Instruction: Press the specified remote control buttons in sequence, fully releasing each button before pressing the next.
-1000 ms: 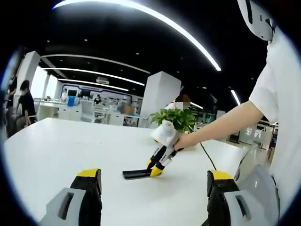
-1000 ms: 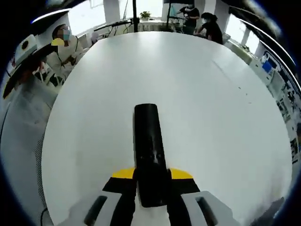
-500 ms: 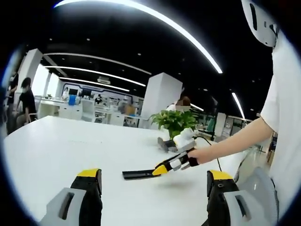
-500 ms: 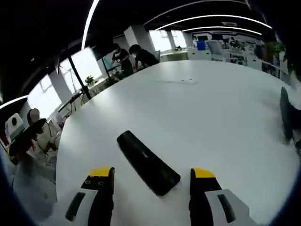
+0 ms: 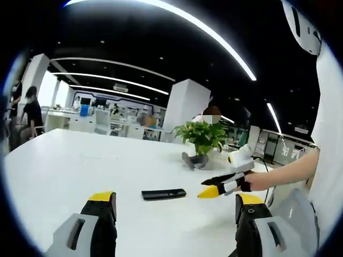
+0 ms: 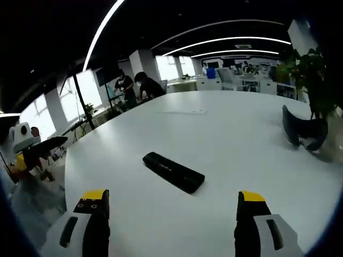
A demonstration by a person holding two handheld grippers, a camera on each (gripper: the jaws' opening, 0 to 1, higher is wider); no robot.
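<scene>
Black remote control (image 5: 163, 194) lies flat on the white bench (image 5: 64, 166), centre of the left gripper view, slightly below middle; nothing touches it. Left hand-held gripper (image 5: 174, 225) at the bottom of that view, yellow-tipped jaws wide apart, above the bench. Right hand-held gripper (image 5: 214, 191) enters from the right of the same view, held by a person's hand (image 5: 256, 182), tip just right of the remote, apart from it. Potted plant (image 5: 203, 140) stands behind on the bench, a dark object beside its base.

Right gripper view: remote control (image 6: 173, 172) lies diagonally at centre, right hand-held gripper (image 6: 172, 225) jaws spread wide at the bottom, remote beyond them, not between. Dark curved object (image 6: 303, 130) at right. People at upper left background.
</scene>
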